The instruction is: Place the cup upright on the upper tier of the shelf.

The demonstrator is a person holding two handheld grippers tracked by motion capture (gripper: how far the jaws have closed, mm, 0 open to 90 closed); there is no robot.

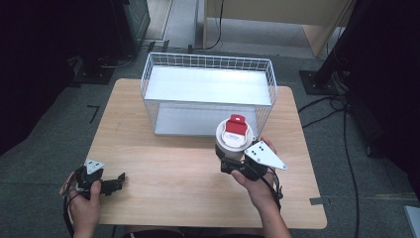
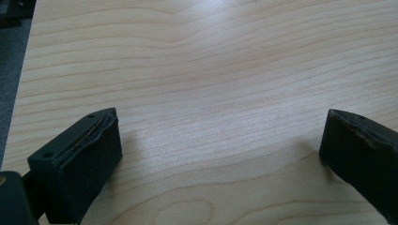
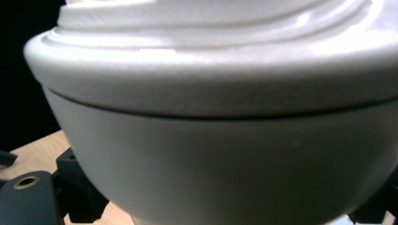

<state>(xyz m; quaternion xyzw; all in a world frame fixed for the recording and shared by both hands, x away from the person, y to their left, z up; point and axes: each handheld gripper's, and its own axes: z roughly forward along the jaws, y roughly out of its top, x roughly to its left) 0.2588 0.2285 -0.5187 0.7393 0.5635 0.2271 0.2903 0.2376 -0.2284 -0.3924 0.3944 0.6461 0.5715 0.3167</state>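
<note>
I see my right gripper [image 1: 236,161] at the lower right of centre in the high view, clamped on a white plastic cup with a white lid and a red flip tab [image 1: 235,136]. The cup stands upright, its long axis vertical, lid up, and the red tab points toward the top of the frame, at the basket. It sits just in front of the white wire basket with a flat white floor [image 1: 207,64], near that basket's lower right corner; I cannot tell whether its base touches the light wooden table [image 1: 173,173] or is lifted off it. In the right gripper view the cup [image 3: 225,140] is right up against the camera, lid rim across the upper half and rounded wall below, with the black jaws hugging it at both lower corners. My left gripper [image 1: 111,182] is at the lower left of the high view, low over the table, well apart from the cup. In the left gripper view its jaws stand wide apart with bare wood [image 2: 211,70] between them, grasping nothing.
</note>
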